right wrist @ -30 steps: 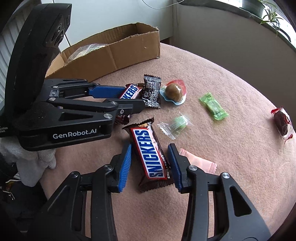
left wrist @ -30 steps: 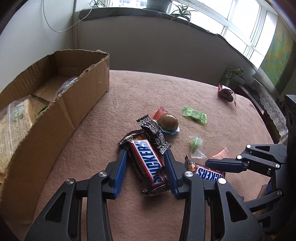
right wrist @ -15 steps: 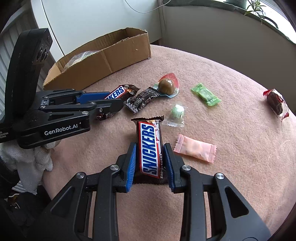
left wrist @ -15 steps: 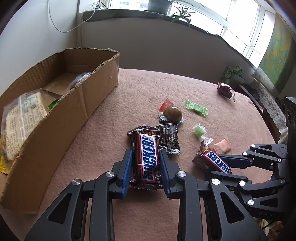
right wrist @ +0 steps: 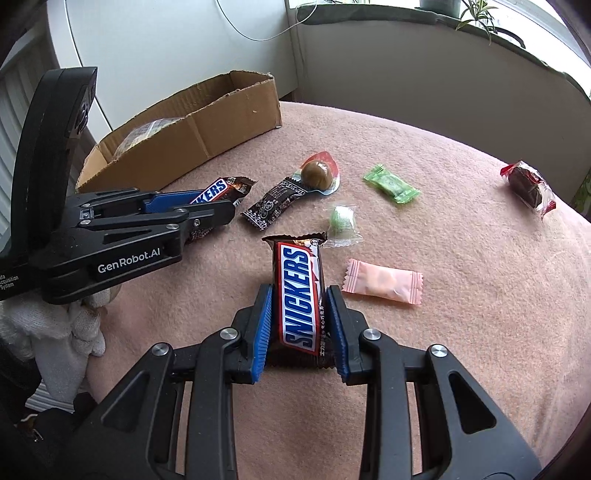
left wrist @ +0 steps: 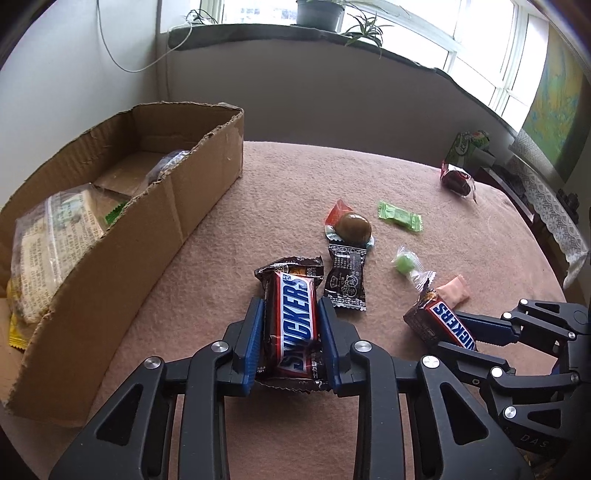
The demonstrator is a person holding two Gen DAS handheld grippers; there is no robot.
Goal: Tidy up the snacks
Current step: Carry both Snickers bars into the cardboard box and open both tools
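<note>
My left gripper (left wrist: 291, 334) is shut on a Snickers bar (left wrist: 295, 321) and holds it above the pink tablecloth (left wrist: 295, 184). It shows from the side in the right wrist view (right wrist: 207, 206). My right gripper (right wrist: 300, 325) is shut on a second Snickers bar (right wrist: 299, 295); that bar also shows in the left wrist view (left wrist: 441, 325). A cardboard box (left wrist: 122, 236) with bagged snacks inside stands to the left. Loose sweets lie ahead: a black wrapper (left wrist: 345, 280), a brown ball sweet (left wrist: 354, 227), a green wrapped candy (left wrist: 400, 216), a small green sweet (left wrist: 406, 264) and a pink sachet (right wrist: 382, 282).
A dark red wrapped sweet (right wrist: 528, 182) lies at the far right of the table. A green packet (left wrist: 467, 146) stands beyond the table's far right edge. A windowsill with plants (left wrist: 332, 22) runs behind. A white gloved hand (right wrist: 70, 325) holds the left gripper.
Both grippers have closed on their Snickers bars and lifted them off the cloth, drawing back a little. The black wrapper now lies free beside the left bar.
</note>
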